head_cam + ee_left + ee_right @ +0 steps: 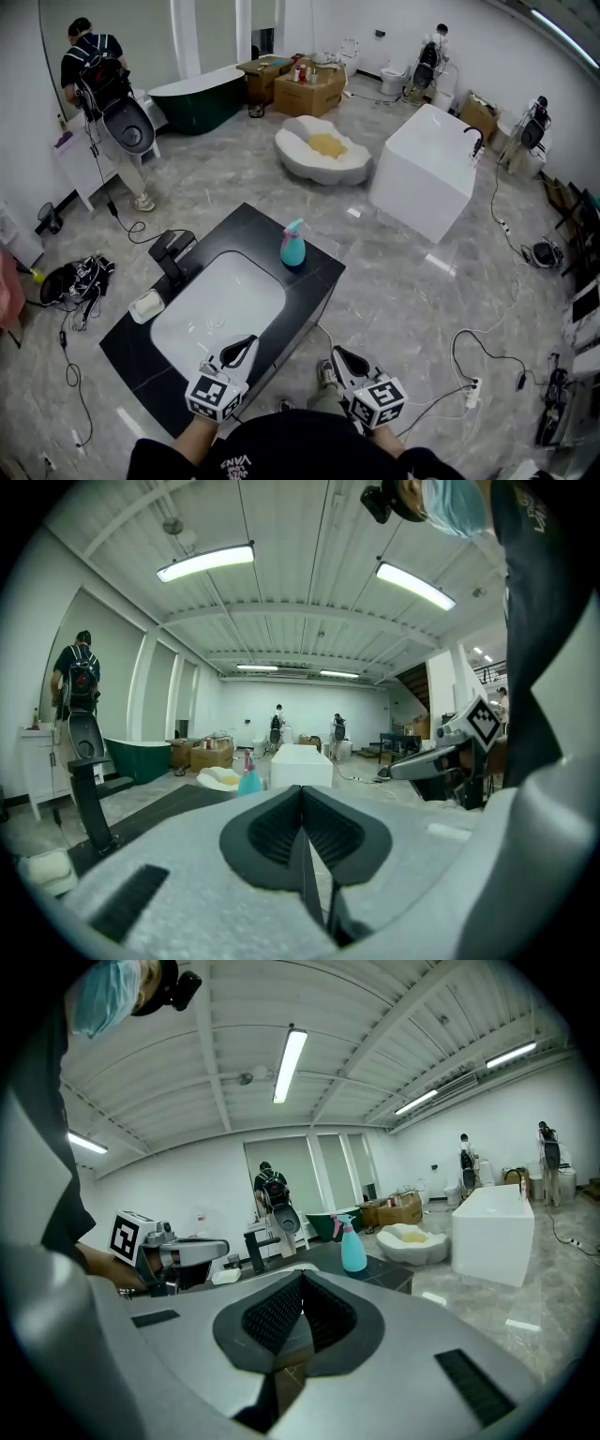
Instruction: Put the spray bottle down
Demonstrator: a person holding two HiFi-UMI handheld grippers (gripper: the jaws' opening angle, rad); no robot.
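Spray bottle (pixel 292 246): it stands upright on the black desk (pixel 313 281), at the far side beyond the basin and close to the desk's edge, held by nothing.

The left claw (pixel 246 345) has its ribbed pads pressed together with nothing between them. The right claw (pixel 337 357) looks the same in its own view, pads meeting at the tip and empty. Both hang low at the near end of the desk, close to the person's body and well apart from the bottle. Judged from this, the bottle is already put down.

What could go wrong from here, as I read it: the bottle is tall and sits near the rim, so a knock to the desk or a claw swung across it could tip it over or send it off onto the floor. Loose cables (pixel 487 352) trail over the floor beside the person, and a foot caught in one could jolt the desk.

Counted:
- one spray bottle
- two claws
- one white basin (pixel 220 305)
- one dark faucet (pixel 174 255)
- one small white dish (pixel 147 306) at the basin's left
- one white tub (pixel 422 173) and one dark green tub (pixel 199 97) farther off
- at least two other people near the far walls
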